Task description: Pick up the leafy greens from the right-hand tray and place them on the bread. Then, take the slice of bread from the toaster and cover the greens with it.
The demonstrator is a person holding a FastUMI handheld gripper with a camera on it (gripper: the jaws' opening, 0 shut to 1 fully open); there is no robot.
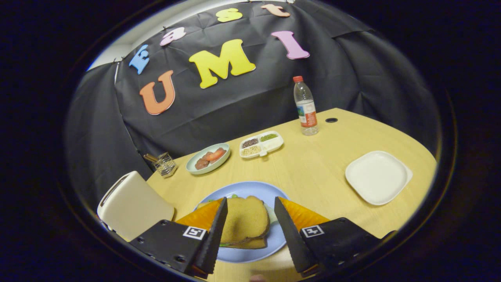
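On the far left stands the toaster (133,205), just beside the left finger, its slot showing no bread that I can make out. Behind it a small wire rack (164,163) sits at the tabletop (313,172) edge, then a round dish (207,158) of red slices, then a divided tray (261,144) of seeds and grains. Nearer, the blue plate (250,188) carries the sandwich: a top slice of bread (244,221) lies on a lower slice (250,243), with a little of the leafy greens (234,196) peeking out at the far rim. Further right are a water bottle (305,106) and an empty white square tray (377,177).

The gripper (250,203) has its jaws spread wide, holding nothing. The top slice lies between the two fingers, its left edge close against the left finger, clear of the right one; I cannot tell whether the left finger touches it.

Judging by how things lie, the cover slice is already set down and what remains is to draw away. The risk is there: if the jaws lift off at a slant or drift left, the left finger could drag the slice askew or off the greens. Swinging further left could also knock the toaster. A straight rise, jaws kept apart, seems safest.
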